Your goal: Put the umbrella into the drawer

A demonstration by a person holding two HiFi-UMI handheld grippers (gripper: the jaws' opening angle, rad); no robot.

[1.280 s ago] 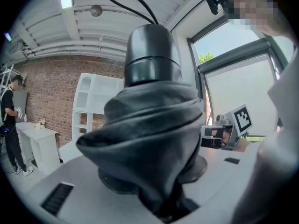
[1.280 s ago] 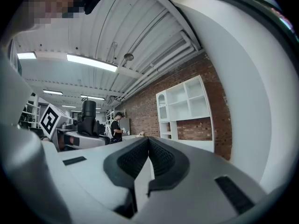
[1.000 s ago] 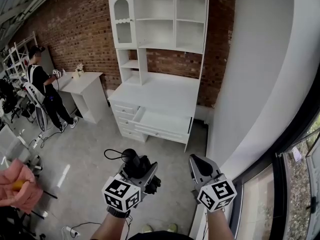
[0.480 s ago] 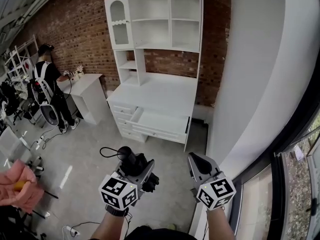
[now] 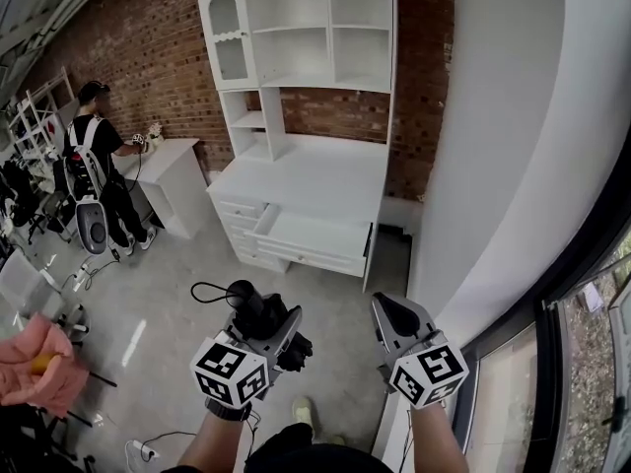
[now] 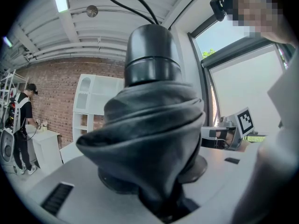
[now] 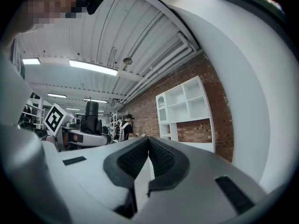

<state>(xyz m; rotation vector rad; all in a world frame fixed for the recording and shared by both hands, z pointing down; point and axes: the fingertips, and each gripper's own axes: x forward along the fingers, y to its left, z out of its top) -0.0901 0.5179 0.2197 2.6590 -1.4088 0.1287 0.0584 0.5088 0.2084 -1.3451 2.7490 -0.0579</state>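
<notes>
A folded black umbrella point(image 5: 261, 320) with a wrist loop stands in my left gripper point(image 5: 264, 325), which is shut on it. In the left gripper view the umbrella point(image 6: 149, 125) fills the frame, handle end up, folds pinched between the jaws. My right gripper point(image 5: 386, 315) is shut with nothing in it; its black pads point(image 7: 161, 160) meet at the tips. The open drawer point(image 5: 314, 237) juts from the white desk point(image 5: 306, 180) ahead, against the brick wall. Both grippers hang over the grey floor, well short of the desk.
A white hutch with shelves point(image 5: 306, 37) tops the desk. A white wall point(image 5: 493, 146) and window line run along the right. A person point(image 5: 97, 175) stands at a small white table point(image 5: 170, 175) on the left. Pink cloth point(image 5: 37, 363) lies at the lower left.
The desk and drawer have grown slightly nearer and shifted up in the head view. Both grippers moved forward together, the umbrella still held. The person at the left has shifted along the small table.
</notes>
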